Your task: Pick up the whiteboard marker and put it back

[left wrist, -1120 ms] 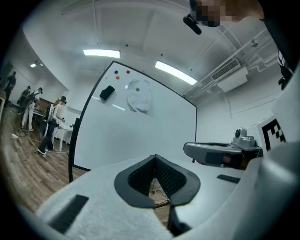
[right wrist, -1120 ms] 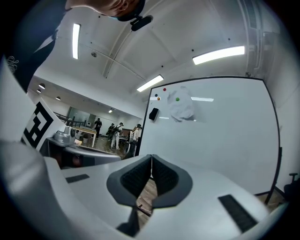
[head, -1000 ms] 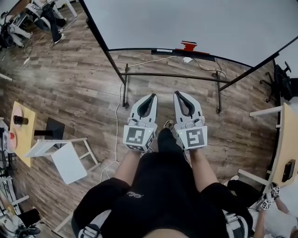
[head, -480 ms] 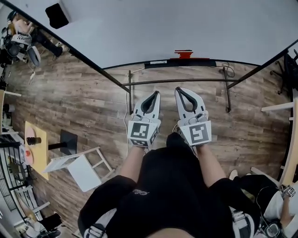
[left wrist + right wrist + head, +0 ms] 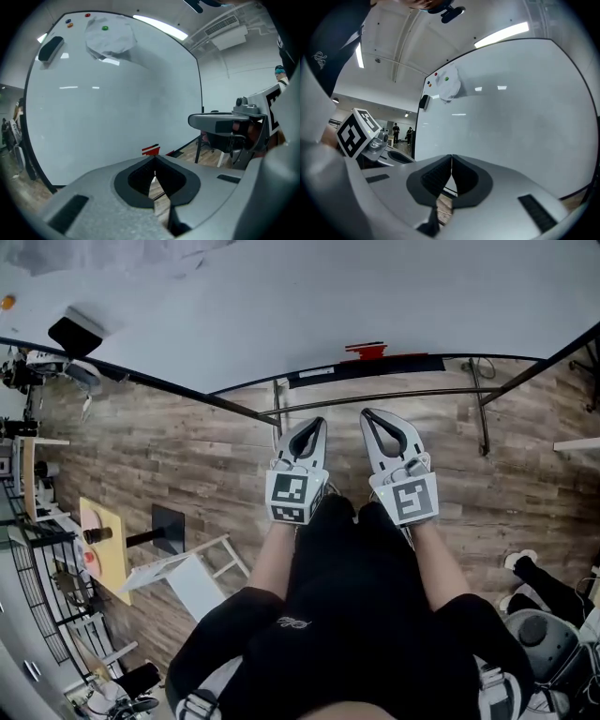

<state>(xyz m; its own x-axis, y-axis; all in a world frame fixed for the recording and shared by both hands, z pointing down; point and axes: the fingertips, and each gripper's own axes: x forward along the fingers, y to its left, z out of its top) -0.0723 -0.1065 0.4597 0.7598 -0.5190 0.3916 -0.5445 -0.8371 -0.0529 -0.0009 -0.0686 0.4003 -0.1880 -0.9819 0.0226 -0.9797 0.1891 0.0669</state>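
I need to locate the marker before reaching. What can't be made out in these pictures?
Head view: small red object on the black whiteboard tray, too small to tell whether it is the marker.
Left gripper view: small red object again tiny, above the shut left hand-held gripper.
Right gripper view: tray mostly hidden behind the shut right hand-held gripper.

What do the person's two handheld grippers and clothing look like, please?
Both the left gripper and right gripper are light grey tapering shells with black padded jaw linings, each carrying a white cube with black square markers. The person wears black clothing with short sleeves.
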